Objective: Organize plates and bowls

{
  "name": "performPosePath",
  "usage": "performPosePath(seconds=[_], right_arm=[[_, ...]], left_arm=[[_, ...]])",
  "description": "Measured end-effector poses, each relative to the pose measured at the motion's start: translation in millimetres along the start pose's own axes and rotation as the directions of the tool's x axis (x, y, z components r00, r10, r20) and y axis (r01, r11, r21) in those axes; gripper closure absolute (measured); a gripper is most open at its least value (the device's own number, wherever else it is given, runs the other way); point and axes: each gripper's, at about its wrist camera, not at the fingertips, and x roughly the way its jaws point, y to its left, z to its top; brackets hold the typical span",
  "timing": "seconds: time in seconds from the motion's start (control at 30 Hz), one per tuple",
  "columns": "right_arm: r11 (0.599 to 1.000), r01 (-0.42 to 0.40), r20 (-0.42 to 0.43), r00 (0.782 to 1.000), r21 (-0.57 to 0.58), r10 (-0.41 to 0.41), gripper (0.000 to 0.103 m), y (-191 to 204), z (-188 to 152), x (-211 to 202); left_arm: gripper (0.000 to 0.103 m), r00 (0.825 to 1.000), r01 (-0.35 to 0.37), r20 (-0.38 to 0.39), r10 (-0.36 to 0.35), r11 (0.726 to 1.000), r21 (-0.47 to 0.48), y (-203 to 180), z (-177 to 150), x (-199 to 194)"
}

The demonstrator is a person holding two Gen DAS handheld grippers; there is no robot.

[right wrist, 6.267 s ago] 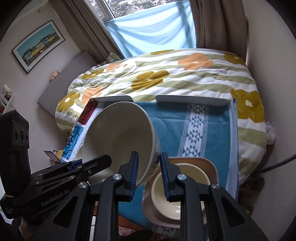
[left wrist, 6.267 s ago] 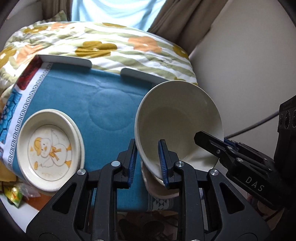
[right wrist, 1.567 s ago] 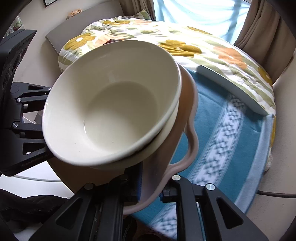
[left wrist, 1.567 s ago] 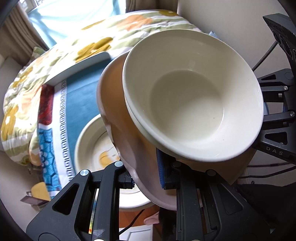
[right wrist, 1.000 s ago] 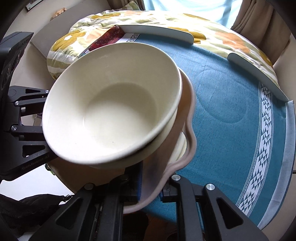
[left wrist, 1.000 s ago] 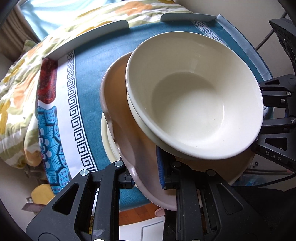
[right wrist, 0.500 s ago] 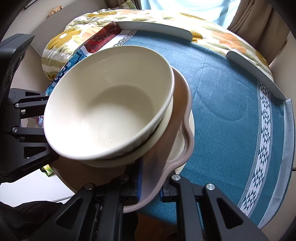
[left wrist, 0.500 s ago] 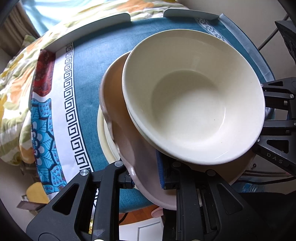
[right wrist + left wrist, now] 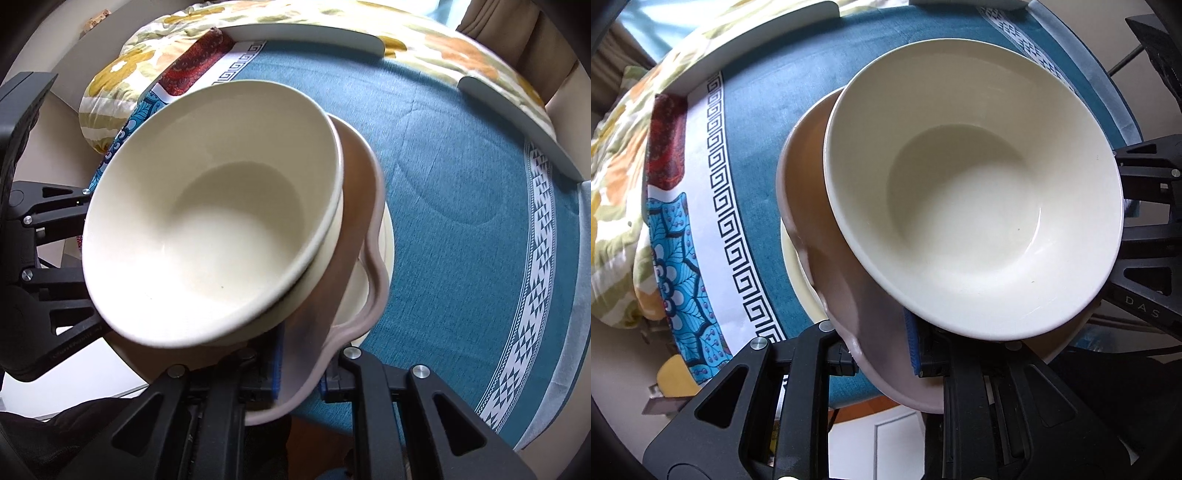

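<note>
The left gripper (image 9: 882,350) and right gripper (image 9: 301,373) each clamp an opposite rim of the wavy-edged pinkish-brown plate (image 9: 812,184), which carries stacked cream ceramic bowls (image 9: 971,192) filling mid-frame. Just beneath, at lower left, a pale cream plate (image 9: 792,266) lies on the teal-clothed table (image 9: 768,122). Lowering should go level and centred over that plate, both sides released together, or the bowls may slide.

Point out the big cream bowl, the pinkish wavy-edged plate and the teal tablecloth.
Big cream ceramic bowl (image 9: 964,206), left wrist view, inner bottom.
Pinkish wavy-edged plate (image 9: 875,332), left wrist view, near rim.
Teal patterned tablecloth (image 9: 461,166), right wrist view, bare middle.
</note>
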Motion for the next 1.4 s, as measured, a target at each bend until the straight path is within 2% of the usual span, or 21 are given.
performPosePath(seconds=[0.13,0.43,0.77,0.83,0.9,1.03,1.1,1.13,1.2,1.23,1.27,1.4], right_arm=[[1.0,0.01,-0.056,0.998,-0.018,-0.011,0.085,4,8,4],[1.0,-0.006,-0.113,0.994,-0.009,0.005,0.08,4,17,6],[1.0,-0.027,-0.111,0.994,-0.016,0.025,0.071,0,17,1],[0.999,-0.031,-0.109,0.994,-0.019,0.029,0.069,-1,18,-1],[0.999,-0.049,-0.102,0.994,-0.015,0.048,0.062,-2,17,-4],[0.999,-0.04,-0.096,0.995,-0.014,0.039,0.06,-4,11,-7],[0.999,-0.041,-0.092,0.995,-0.007,0.04,0.059,-3,9,-10],[0.999,-0.042,-0.092,0.995,-0.004,0.042,0.059,-5,8,-11],[0.999,-0.044,-0.089,0.995,-0.002,0.044,0.058,-4,4,-12],[0.999,-0.044,-0.08,0.996,0.003,0.044,0.058,-4,3,-14],[0.999,-0.046,-0.074,0.996,0.008,0.046,0.057,-3,4,-16],[0.999,-0.044,-0.061,0.997,0.02,0.045,0.056,-3,2,-21]], left_arm=[[0.087,0.998,0.028,-0.049,-0.027,1.0,0.013,4,7,1],[0.086,0.989,0.067,-0.13,-0.063,0.998,0.02,10,17,3],[0.082,0.987,0.084,-0.139,-0.079,0.996,0.035,14,21,-6],[0.081,0.987,0.091,-0.138,-0.086,0.995,0.032,14,18,-8],[0.081,0.986,0.103,-0.135,-0.098,0.994,0.03,14,15,-11],[0.077,0.986,0.11,-0.131,-0.106,0.994,0.021,12,7,-17],[0.074,0.986,0.111,-0.124,-0.108,0.994,0.017,13,5,-21],[0.068,0.987,0.11,-0.117,-0.107,0.994,0.016,13,4,-23],[0.051,0.991,0.1,-0.097,-0.097,0.995,0.018,11,0,-29],[0.039,0.992,0.099,-0.084,-0.097,0.995,0.017,11,-2,-33],[0.033,0.993,0.101,-0.07,-0.1,0.995,0.014,12,-2,-37],[0.033,0.995,0.09,-0.052,-0.088,0.996,0.024,12,-7,-47]])
